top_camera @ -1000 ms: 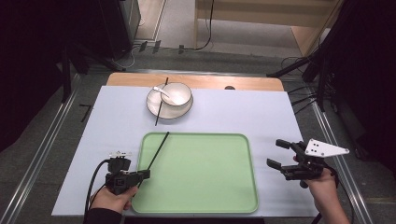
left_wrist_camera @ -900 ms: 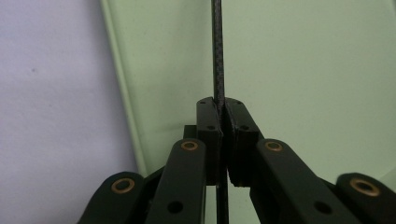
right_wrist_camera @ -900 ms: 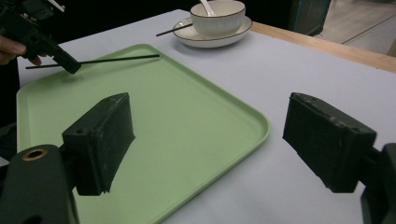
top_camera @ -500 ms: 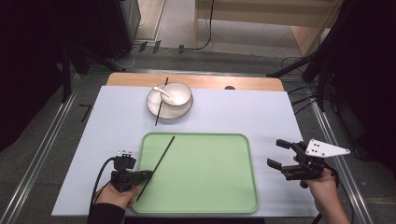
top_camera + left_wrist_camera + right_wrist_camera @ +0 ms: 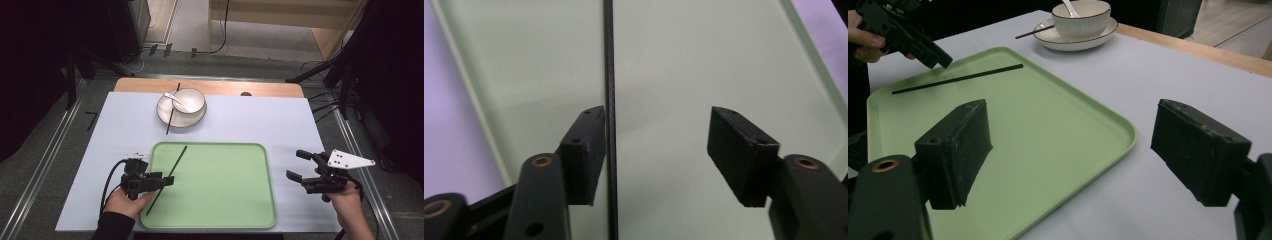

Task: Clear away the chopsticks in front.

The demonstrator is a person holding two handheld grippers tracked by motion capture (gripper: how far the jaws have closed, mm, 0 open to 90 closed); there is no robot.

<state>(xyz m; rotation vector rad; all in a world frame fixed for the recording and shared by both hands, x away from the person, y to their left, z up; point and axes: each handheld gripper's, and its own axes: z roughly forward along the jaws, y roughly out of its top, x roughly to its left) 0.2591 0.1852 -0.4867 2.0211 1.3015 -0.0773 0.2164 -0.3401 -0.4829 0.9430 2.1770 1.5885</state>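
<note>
The thin, stiff, light chopstick [image 5: 610, 100] (likely slippery) lay between the left tongs' [image 5: 656, 150] open jaws; mid-shaft grasping was judged best.

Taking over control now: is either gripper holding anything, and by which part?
Nothing is held. The left gripper is open around the chopstick lying on the green tray. The right gripper is open and empty.

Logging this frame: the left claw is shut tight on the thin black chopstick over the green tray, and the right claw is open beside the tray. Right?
Not quite: the left claw is open. In the left gripper view the thin black chopstick runs beside one jaw, far from the other, over the green tray. The right claw is open.
</note>
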